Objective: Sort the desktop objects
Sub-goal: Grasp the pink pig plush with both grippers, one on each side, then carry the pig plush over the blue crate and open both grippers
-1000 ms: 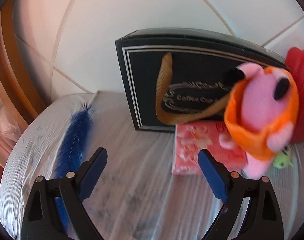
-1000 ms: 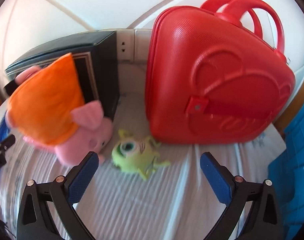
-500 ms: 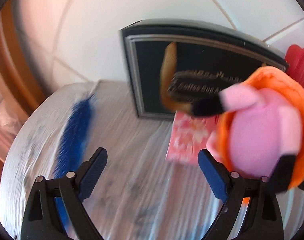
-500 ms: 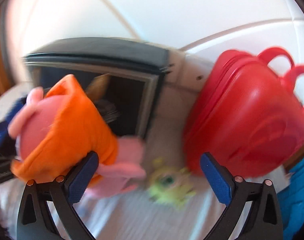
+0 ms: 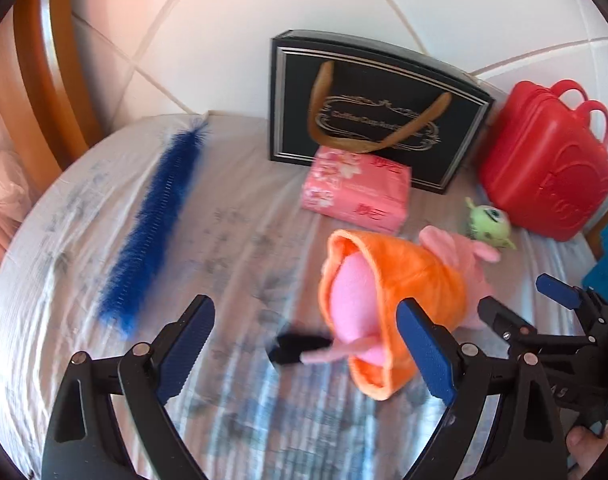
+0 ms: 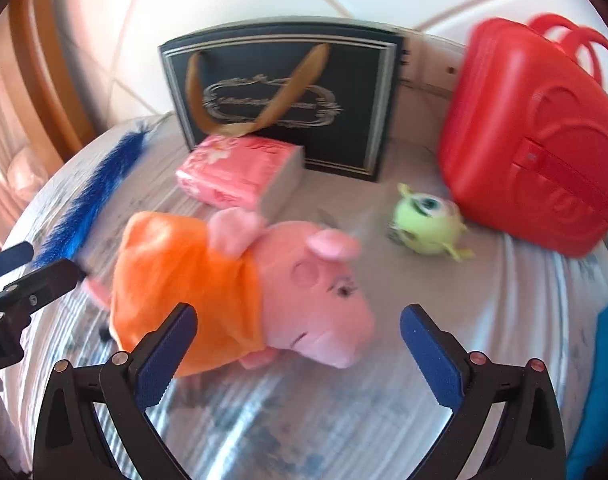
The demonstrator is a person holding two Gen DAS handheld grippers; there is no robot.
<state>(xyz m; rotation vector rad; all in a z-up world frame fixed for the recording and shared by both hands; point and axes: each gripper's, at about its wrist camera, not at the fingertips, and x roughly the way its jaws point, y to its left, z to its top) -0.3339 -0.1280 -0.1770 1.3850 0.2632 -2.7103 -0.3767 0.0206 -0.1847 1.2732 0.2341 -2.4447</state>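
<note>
Left gripper (image 5: 304, 340): my blue-padded jaws stand spread wide, nothing pinched.
Right gripper (image 6: 298, 340): I see these jaws spread too, clamping nothing.
Pink plush pig in an orange dress (image 6: 240, 288): lying on its side on the pale printed tablecloth (image 5: 232, 240), snout between the right fingers; not visibly touched by them. In the left view it lies just past my right-hand finger.
Small green one-eyed plush toy (image 6: 428, 220): near the pig, beside the red plastic handled case (image 6: 532, 140).
Pink floral tissue pack (image 5: 356, 188): against the black gift bag with gold ribbon handles (image 5: 368, 108).
Long blue fluffy feather (image 5: 152, 216): lying at the cloth's left side, apart from the rest.
</note>
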